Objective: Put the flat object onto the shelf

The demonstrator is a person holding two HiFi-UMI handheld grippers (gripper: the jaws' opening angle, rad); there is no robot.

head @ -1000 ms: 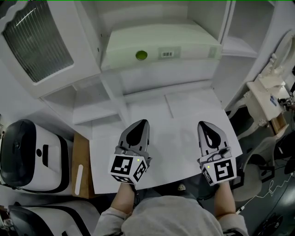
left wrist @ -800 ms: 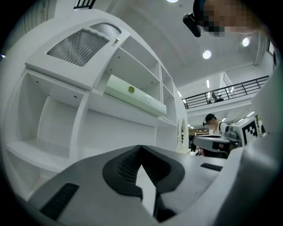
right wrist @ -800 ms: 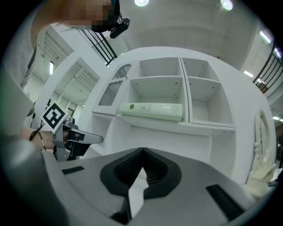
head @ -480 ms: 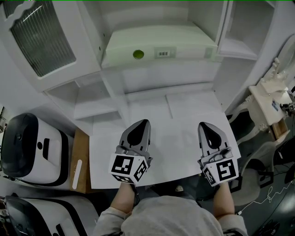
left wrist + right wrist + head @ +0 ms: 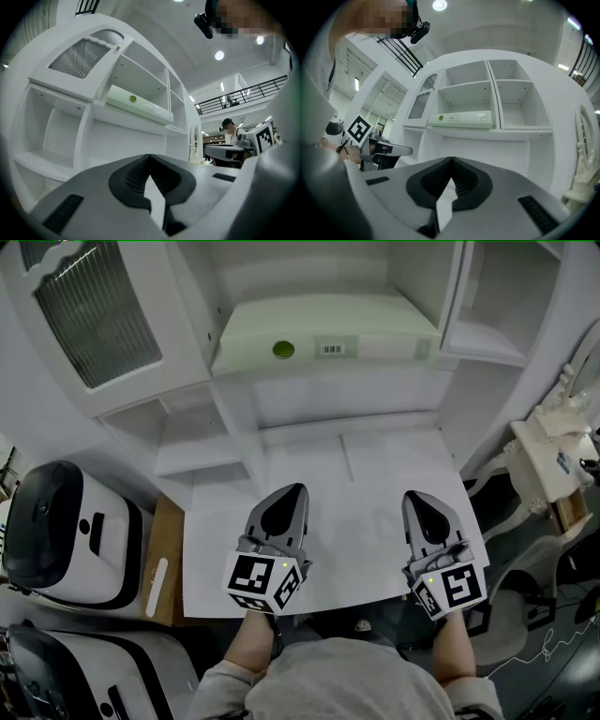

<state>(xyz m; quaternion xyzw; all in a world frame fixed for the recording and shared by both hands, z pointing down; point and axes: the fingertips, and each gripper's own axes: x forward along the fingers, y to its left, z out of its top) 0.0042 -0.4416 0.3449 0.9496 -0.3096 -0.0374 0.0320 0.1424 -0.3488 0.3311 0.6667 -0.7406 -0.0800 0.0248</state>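
The flat pale-green box (image 5: 328, 330) with a green round sticker and a barcode label lies on the white shelf (image 5: 347, 418) of the cabinet; it also shows as the flat box (image 5: 136, 103) and the flat box (image 5: 461, 119) in the gripper views. My left gripper (image 5: 289, 491) hovers over the white tabletop (image 5: 356, 521), shut, with nothing between its jaws. My right gripper (image 5: 416, 495) is beside it to the right, shut and empty as well. Both sit well in front of the shelf, apart from the box.
A white cabinet door with a ribbed glass pane (image 5: 94, 320) stands open at the upper left. Two black-and-white appliances (image 5: 66, 535) sit left of the table. An ornate white stand (image 5: 553, 465) and cables are at the right. Open cubbies (image 5: 515, 101) flank the box.
The grippers have stayed where they were, both shut. The head view has shifted slightly, so the cabinet and table sit a little lower and to the right.
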